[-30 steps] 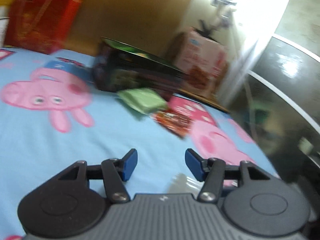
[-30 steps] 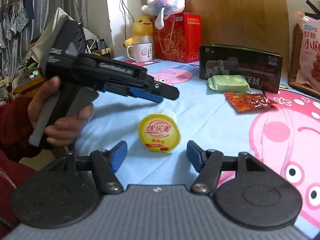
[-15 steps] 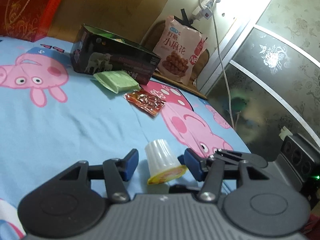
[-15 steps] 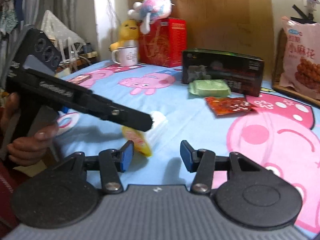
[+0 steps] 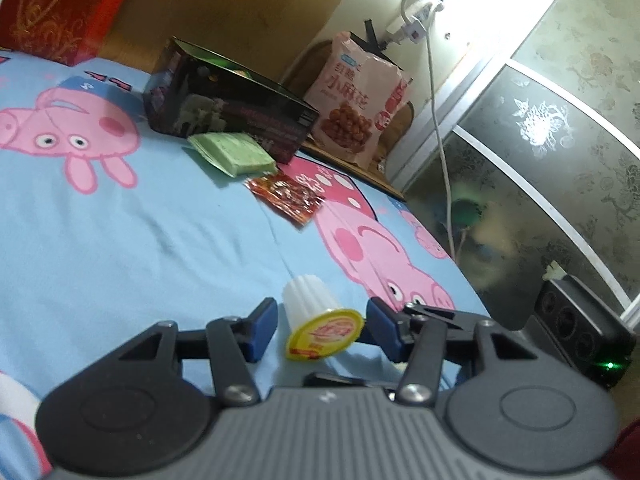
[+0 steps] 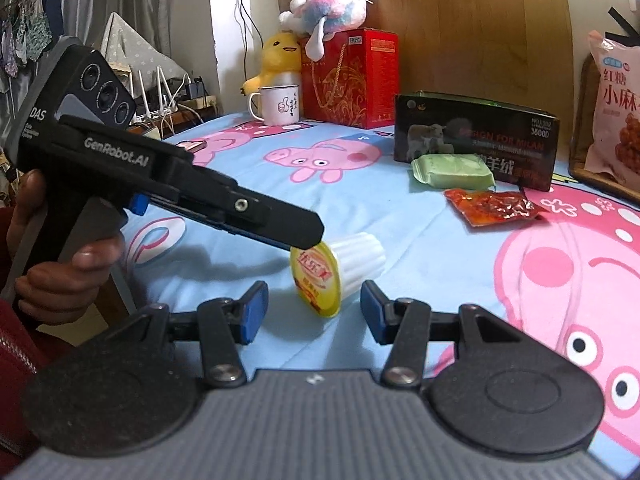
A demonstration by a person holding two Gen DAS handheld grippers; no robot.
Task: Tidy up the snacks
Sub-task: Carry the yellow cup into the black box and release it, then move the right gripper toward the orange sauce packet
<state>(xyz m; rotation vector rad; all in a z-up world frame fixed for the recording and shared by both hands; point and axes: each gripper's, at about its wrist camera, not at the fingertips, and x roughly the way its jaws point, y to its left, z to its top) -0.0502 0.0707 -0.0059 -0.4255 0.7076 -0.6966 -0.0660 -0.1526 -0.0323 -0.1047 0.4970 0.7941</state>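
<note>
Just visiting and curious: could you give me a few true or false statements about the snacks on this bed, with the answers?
1. The jelly cup lies on its side. True.
2. The green packet sits atop the black box. False: it lies on the sheet in front of it.
3. The red packet lies on the sheet. True.
4. The mug is lying tipped over. False: it stands upright.
</note>
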